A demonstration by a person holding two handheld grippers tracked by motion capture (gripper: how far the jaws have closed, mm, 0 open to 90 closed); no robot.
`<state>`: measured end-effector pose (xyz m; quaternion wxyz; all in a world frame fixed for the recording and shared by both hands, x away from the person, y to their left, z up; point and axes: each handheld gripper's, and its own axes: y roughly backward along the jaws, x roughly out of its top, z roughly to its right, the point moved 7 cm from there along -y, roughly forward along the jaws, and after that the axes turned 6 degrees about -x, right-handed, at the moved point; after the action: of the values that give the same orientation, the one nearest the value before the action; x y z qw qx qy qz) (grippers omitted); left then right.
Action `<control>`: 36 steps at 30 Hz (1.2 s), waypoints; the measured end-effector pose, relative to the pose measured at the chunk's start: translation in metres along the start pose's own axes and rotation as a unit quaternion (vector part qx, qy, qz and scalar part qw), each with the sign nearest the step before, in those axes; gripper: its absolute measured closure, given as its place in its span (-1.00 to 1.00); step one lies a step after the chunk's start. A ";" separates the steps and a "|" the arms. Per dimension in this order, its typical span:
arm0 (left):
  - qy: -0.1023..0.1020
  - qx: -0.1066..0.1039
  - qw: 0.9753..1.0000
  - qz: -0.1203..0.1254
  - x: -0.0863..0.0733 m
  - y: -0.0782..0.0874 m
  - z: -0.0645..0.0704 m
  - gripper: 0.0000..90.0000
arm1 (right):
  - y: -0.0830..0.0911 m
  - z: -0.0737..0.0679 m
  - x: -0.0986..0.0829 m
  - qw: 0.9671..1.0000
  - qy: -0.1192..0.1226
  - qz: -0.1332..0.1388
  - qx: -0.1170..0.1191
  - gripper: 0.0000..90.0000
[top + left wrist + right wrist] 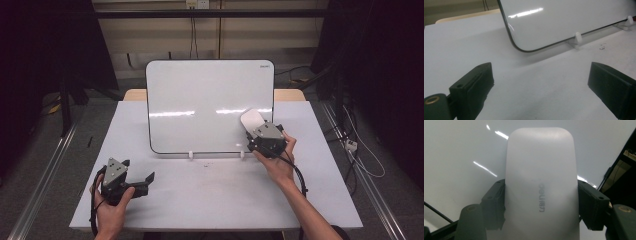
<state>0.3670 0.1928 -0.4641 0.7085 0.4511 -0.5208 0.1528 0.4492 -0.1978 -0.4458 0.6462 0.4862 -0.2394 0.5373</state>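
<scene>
Whiteboard stands upright near the far edge of my table, propped in two small white clips along its bottom edge. Its face is blank, showing just streaks of glare from the lights.

My right gripper is up against the lower right part of the board, and its jaws are clamped on a white eraser, one jaw pressing each long side. From the right gripper view the eraser rises between the jaws with its rounded far end pointing away from me and grey lettering running along its back; the board's white face lies right behind it. I can't tell for certain whether the eraser's underside is touching the board or is held just off it. In the high view the eraser lies over the board's lower right corner region, tilted towards the upper left.

My left gripper sits low over the near left part of the table, well apart from the board, with its jaws spread wide and nothing between them. In the left gripper view bare table surface shows between the two jaws, and beyond them is the whiteboard's rounded lower left corner and one clip.
</scene>
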 end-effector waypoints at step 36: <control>0.002 -0.006 1.000 0.002 -0.001 -0.001 -0.004 -0.86 | 0.007 0.006 0.001 0.991 -0.105 -0.025 0.081 -0.84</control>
<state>0.3695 0.1955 -0.4658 0.7123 0.4451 -0.5210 0.1519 0.4443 -0.2031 -0.4403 0.5891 0.5966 -0.2489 0.4847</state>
